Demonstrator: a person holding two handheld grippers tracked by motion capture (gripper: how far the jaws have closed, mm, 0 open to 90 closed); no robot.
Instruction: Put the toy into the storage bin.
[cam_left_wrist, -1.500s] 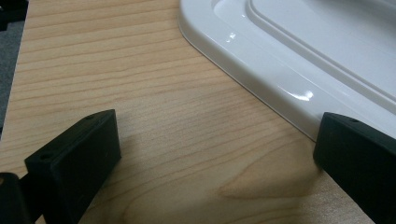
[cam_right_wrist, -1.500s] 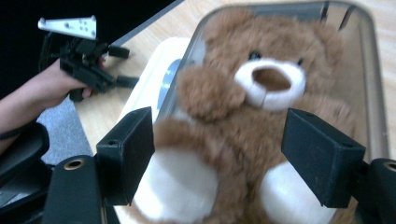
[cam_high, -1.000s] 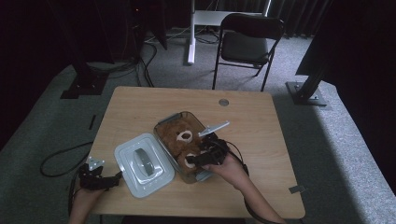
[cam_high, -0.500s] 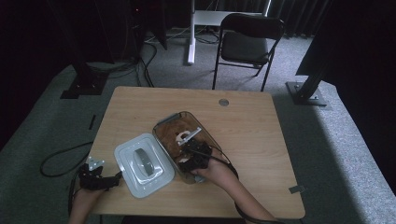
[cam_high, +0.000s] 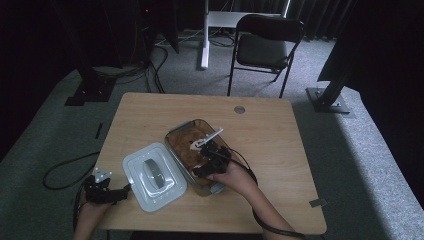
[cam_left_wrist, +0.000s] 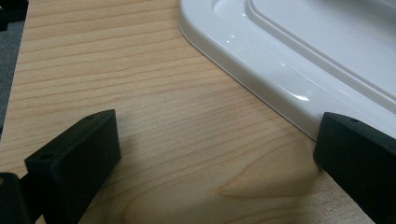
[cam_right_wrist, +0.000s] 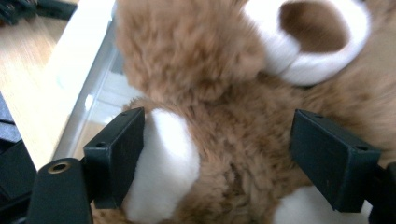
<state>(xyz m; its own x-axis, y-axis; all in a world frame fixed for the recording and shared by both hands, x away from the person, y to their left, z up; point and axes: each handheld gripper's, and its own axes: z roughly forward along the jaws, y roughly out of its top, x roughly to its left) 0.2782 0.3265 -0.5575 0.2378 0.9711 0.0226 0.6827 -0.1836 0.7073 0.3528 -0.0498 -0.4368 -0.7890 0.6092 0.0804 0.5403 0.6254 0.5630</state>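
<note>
A brown plush toy (cam_high: 190, 142) with white patches lies in a clear glass dish (cam_high: 172, 136) at the table's middle. My right gripper (cam_high: 206, 161) is down over the toy. In the right gripper view the toy (cam_right_wrist: 224, 116) fills the gap of that gripper (cam_right_wrist: 217, 130). Its jaws have just been opening and stand wide, one against a white patch, the other not pressing. A white lid (cam_high: 155, 175) lies left of the dish. My left gripper (cam_high: 122, 192) rests open at the lid's front-left. Bare wood shows between the jaws of my left gripper (cam_left_wrist: 217, 135), beside the lid's rim (cam_left_wrist: 261, 70).
A thin white strip (cam_high: 212, 135) sticks out over the dish's far rim. A round cable hole (cam_high: 239, 109) sits near the table's far edge. A folding chair (cam_high: 267, 45) stands behind the table, and cables trail on the floor at the left.
My right hand has slid a little left and deeper over the dish, and the white strip has shifted left with the toy. The left gripper and the lid have stayed put.
</note>
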